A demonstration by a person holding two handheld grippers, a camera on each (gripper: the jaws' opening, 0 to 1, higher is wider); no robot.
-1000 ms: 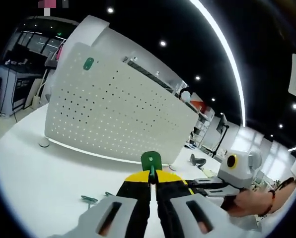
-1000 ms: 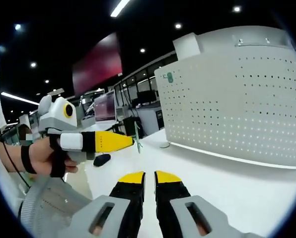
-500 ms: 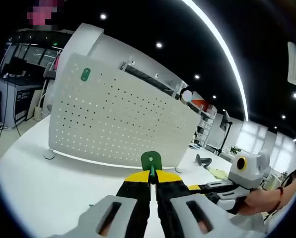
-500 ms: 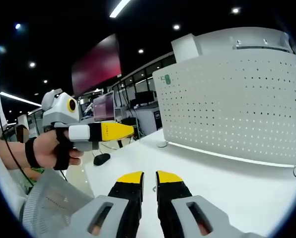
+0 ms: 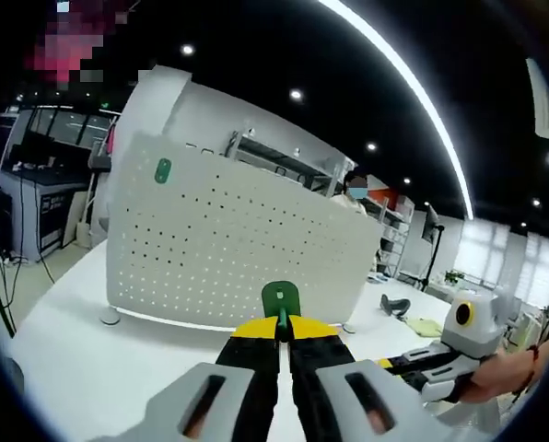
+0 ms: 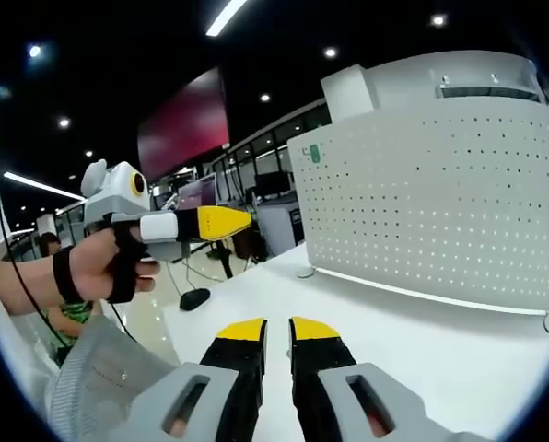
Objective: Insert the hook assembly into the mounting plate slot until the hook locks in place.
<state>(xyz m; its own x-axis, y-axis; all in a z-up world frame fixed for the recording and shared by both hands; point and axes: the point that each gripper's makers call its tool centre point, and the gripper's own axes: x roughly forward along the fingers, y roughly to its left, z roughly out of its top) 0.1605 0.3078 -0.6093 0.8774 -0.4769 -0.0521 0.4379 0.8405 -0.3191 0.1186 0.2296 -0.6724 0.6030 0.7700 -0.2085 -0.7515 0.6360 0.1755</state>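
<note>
- Left gripper [image 5: 281, 324]: jaws pressed on the green hook [image 5: 280, 298], held up in front of the pegboard [image 5: 238, 249].
- A second green hook [image 5: 163, 170] sits in the pegboard's upper left corner; the rest of its perforated face is bare.
- The pegboard stands on the white table [image 5: 81, 368], with open tabletop between it and the gripper.
- Right of the pegboard, well apart, lies a dark mouse [image 5: 395, 305].
- Right gripper [image 6: 276, 329]: jaws nearly together, pinching nothing, low over the table before the pegboard.

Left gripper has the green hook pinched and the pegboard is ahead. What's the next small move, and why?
Probably ease the left gripper forward toward the white perforated pegboard panel: the small green plastic hook sits clamped at its tips, apart from the holes.
</note>
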